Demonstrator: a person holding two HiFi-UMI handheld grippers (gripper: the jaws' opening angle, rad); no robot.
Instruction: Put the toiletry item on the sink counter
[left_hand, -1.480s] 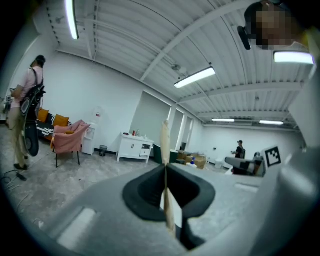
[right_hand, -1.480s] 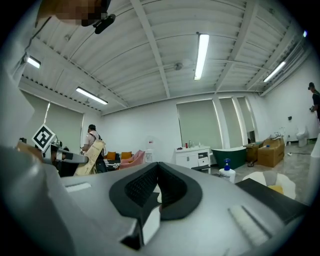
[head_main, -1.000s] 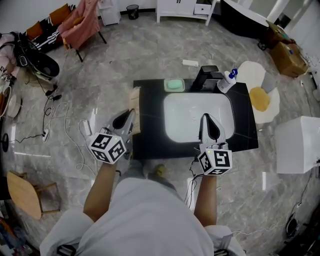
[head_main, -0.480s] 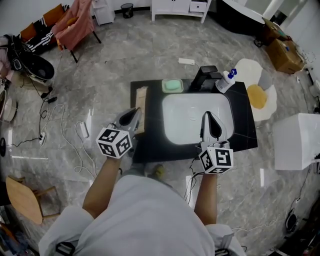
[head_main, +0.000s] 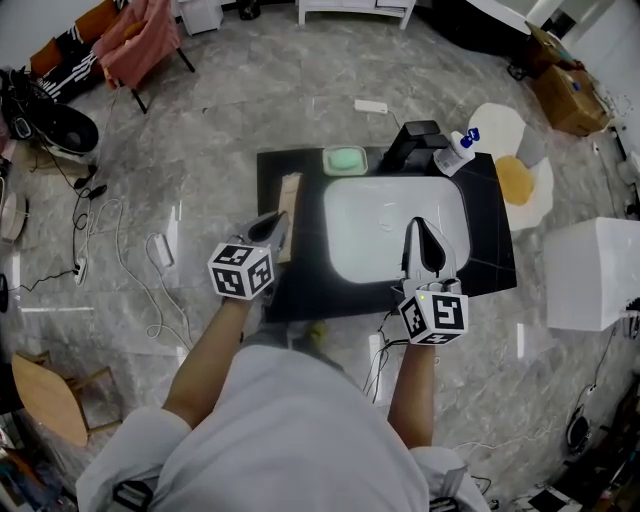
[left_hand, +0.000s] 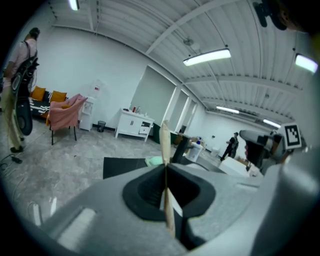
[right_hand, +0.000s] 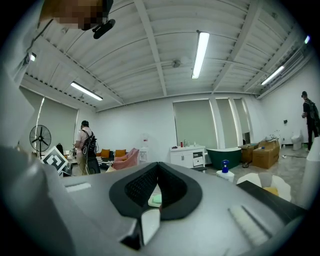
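Note:
A thin, flat tan toiletry item (head_main: 289, 203) sticks forward out of my left gripper (head_main: 277, 224), which is shut on it. It hangs over the left strip of the black sink counter (head_main: 490, 255), beside the white basin (head_main: 372, 232); whether it touches the counter I cannot tell. In the left gripper view the item (left_hand: 163, 142) shows edge-on, pinched between the jaws of the left gripper (left_hand: 165, 170). My right gripper (head_main: 421, 227) is shut and empty above the basin's right half. In the right gripper view its jaws (right_hand: 158, 167) meet with nothing between them.
A green soap dish (head_main: 345, 160), a black faucet (head_main: 410, 142) and a white bottle with a blue cap (head_main: 458, 152) stand along the counter's back edge. A white box (head_main: 590, 275) stands at the right, with cables (head_main: 130, 260) on the floor at the left. A person (right_hand: 86, 145) stands far off.
My left gripper has carried the tan item right and forward, from beside the counter's left edge to over its left strip. The right gripper has barely moved.

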